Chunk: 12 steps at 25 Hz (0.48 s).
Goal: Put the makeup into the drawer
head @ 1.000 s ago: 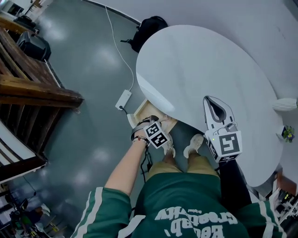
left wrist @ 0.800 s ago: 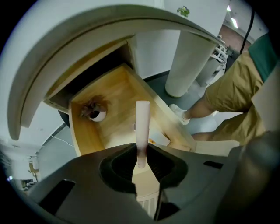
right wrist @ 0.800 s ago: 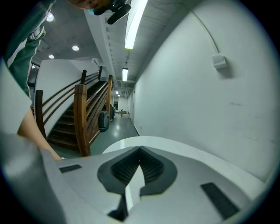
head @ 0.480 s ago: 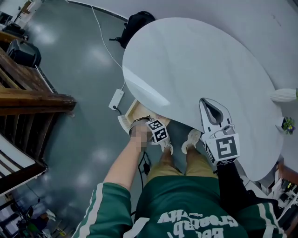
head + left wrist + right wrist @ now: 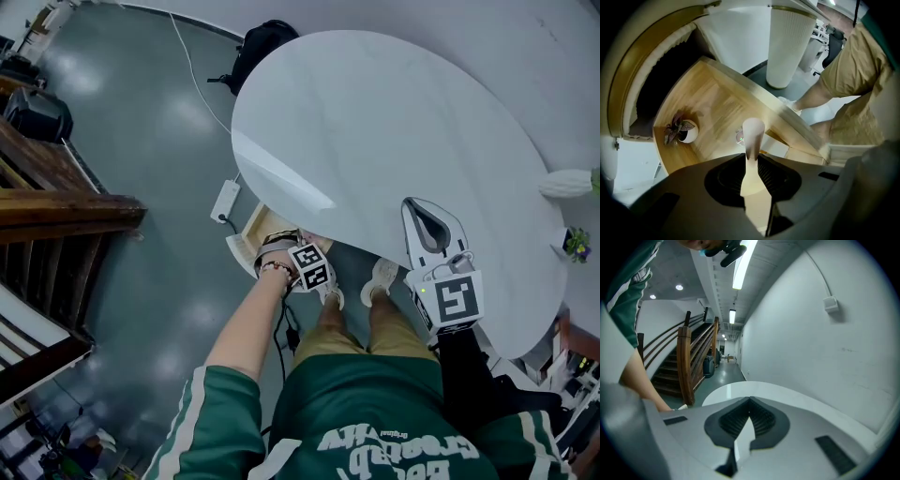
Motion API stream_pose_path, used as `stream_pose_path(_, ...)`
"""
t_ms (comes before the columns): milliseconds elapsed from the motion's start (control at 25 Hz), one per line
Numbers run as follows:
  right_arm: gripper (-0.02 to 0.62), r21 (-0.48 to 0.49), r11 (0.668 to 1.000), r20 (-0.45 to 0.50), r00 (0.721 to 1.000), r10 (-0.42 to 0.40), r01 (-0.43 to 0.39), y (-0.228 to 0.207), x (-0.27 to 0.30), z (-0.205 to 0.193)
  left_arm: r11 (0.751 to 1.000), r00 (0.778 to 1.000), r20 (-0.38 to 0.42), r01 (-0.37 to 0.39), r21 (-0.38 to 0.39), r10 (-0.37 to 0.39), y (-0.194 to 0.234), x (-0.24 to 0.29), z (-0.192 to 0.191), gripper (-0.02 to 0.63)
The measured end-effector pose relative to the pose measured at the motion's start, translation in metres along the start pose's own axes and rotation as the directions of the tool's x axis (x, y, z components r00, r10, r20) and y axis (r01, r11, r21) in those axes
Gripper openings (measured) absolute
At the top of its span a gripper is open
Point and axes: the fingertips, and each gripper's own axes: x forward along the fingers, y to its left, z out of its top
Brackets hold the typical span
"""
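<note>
Makeup stick (image 5: 753, 136) is clamped by one end in the fingers (image 5: 729, 174) of the left gripper (image 5: 750, 161), pointing down over the open drawer (image 5: 715, 96). Dropped from here, it could bounce off the small round item (image 5: 739, 137) beneath or roll against the potted plant (image 5: 683, 131). The right gripper (image 5: 749, 416), fingers together and empty, hangs above the desk (image 5: 394, 131).
</note>
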Motion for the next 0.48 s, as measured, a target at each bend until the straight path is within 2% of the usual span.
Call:
stream_pose_path(40, 0.005, 0.002, 1.000, -0.001, 1.000, -0.004, 0.004, -0.0017, -0.0006, -0.0007, 1.000, 1.000, 0.003, -0.002, 0.006, 0.002, 0.0000, 0.0005, 0.0006, 0.085)
stream_pose_path(160, 0.005, 0.003, 1.000, 0.001, 1.000, -0.007, 0.007, -0.0043, -0.0012, -0.0008, 1.000, 1.000, 0.009, 0.017, 0.007, -0.017, -0.0017, 0.0027, 0.0028, 0.268)
stream_pose_path(200, 0.005, 0.002, 1.000, 0.002, 1.000, -0.006, 0.006, -0.0043, -0.0011, -0.0002, 1.000, 1.000, 0.011, 0.027, 0.004, -0.027, -0.0025, 0.0028, 0.0031, 0.297)
stream_pose_path(320, 0.005, 0.002, 1.000, 0.006, 1.000, -0.007, 0.007, -0.0040, -0.0014, 0.0020, 0.999, 0.999, 0.021, 0.042, -0.001, -0.042, -0.0034, 0.0004, 0.0040, 0.328)
stream_pose_path(480, 0.005, 0.001, 1.000, 0.016, 1.000, -0.010, 0.010, -0.0038, -0.0005, 0.0073, 1.000, 0.999, 0.045, 0.020, -0.004, -0.019, 0.0019, -0.0069, 0.0049, 0.333)
